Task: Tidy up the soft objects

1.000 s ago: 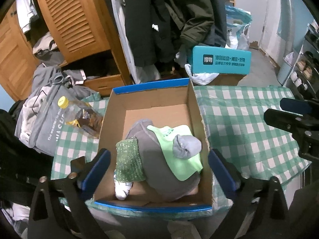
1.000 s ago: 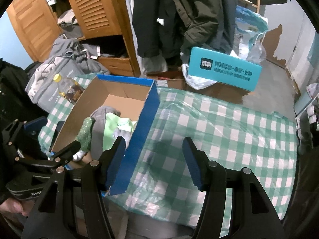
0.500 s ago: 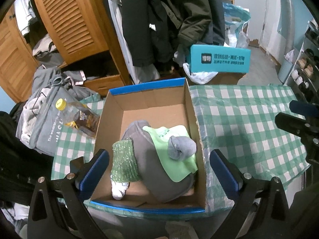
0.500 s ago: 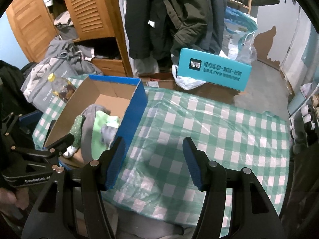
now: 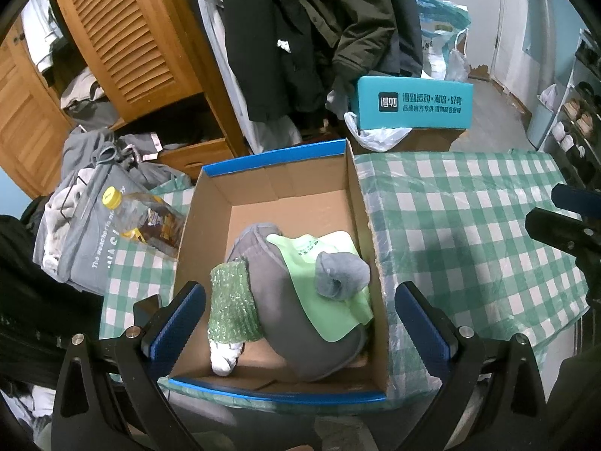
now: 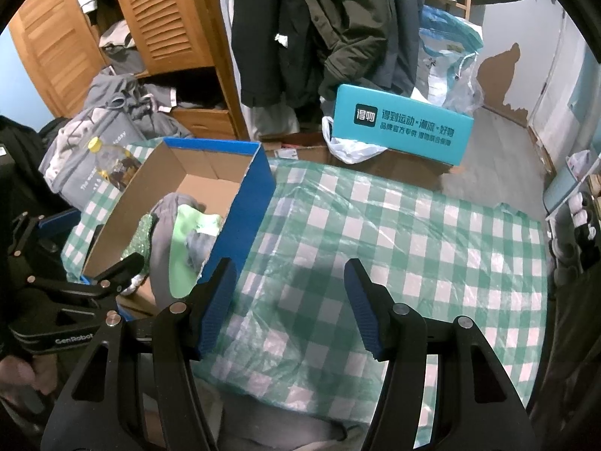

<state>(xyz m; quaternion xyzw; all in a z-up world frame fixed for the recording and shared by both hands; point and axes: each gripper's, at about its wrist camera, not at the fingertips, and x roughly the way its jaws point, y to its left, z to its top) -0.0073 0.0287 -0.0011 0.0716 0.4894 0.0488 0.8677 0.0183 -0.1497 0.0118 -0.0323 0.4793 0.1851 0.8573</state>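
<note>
A blue-edged cardboard box (image 5: 285, 158) stands on the green checked table and also shows in the right wrist view (image 6: 259, 184). In it lie a grey garment (image 5: 300, 342), a light green cloth (image 5: 330, 319), a rolled grey sock (image 5: 340, 274), a glittery green sock (image 5: 233, 308) and a white sock (image 5: 225, 357). My left gripper (image 5: 300, 323) is open and empty, held above the box's near end. My right gripper (image 6: 289, 300) is open and empty over bare tablecloth (image 6: 413, 240) to the right of the box.
A bottle with a yellow cap (image 5: 146, 218) lies left of the box. A teal box (image 5: 413, 103) stands behind the table. A wooden wardrobe (image 5: 124, 45), hanging coats (image 5: 300, 37) and a grey clothes pile (image 5: 94, 195) fill the back. A shoe rack (image 5: 578, 120) stands at right.
Both grippers have drawn back and up a little from the table, so the box and tablecloth look slightly farther off. The clothes in the box have not moved.
</note>
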